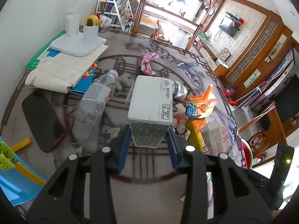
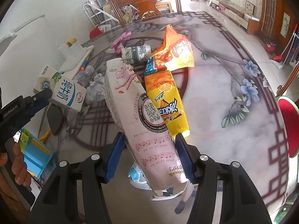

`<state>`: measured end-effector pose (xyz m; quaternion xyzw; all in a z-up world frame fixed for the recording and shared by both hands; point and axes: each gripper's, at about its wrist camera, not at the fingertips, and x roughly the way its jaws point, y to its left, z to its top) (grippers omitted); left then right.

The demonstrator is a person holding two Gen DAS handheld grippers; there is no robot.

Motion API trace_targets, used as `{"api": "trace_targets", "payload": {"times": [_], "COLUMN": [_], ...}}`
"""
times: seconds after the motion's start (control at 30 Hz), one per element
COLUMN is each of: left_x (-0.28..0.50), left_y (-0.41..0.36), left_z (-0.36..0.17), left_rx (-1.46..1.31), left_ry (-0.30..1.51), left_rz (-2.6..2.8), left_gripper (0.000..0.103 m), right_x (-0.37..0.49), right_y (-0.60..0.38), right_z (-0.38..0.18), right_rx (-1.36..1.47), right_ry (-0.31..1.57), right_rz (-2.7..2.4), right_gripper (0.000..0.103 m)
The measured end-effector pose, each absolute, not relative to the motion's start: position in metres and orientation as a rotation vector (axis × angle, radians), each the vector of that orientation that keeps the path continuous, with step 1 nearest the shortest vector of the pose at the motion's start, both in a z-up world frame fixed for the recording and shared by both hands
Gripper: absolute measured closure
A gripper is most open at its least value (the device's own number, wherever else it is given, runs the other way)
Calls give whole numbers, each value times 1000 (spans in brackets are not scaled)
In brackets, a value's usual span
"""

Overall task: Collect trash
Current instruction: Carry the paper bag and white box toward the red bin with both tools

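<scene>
I hold two pieces of trash clear of the table (image 1: 220, 100). The left gripper (image 1: 149, 147) has its jaws partly closed on a white milk carton (image 1: 151, 102); the carton's long axis runs straight ahead, along the fingers. The right gripper (image 2: 149, 158) clamps a pink Pocky box (image 2: 138, 115) at a wider setting, its torn end pointing forward and left. A yellow drink carton (image 2: 166, 104) rests against the box. To carry well, I keep both grips constant, move slowly, and watch that the box does not pivot.
</scene>
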<state>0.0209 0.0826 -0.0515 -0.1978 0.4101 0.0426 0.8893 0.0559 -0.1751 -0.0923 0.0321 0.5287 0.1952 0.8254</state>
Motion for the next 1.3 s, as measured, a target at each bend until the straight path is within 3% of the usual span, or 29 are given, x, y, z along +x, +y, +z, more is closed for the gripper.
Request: {"api": "trace_targets", "payload": {"times": [1.3], "left_x": [23], "left_y": [2], "left_z": [-43], "left_rx": [-359], "left_ry": [867], "left_rz": [4], "left_gripper": [66], "right_x": [54], "right_y": [-250], "right_z": [-73], "right_rx": [151], "right_ry": [1051], "right_rz": [350], "right_gripper": [48]}}
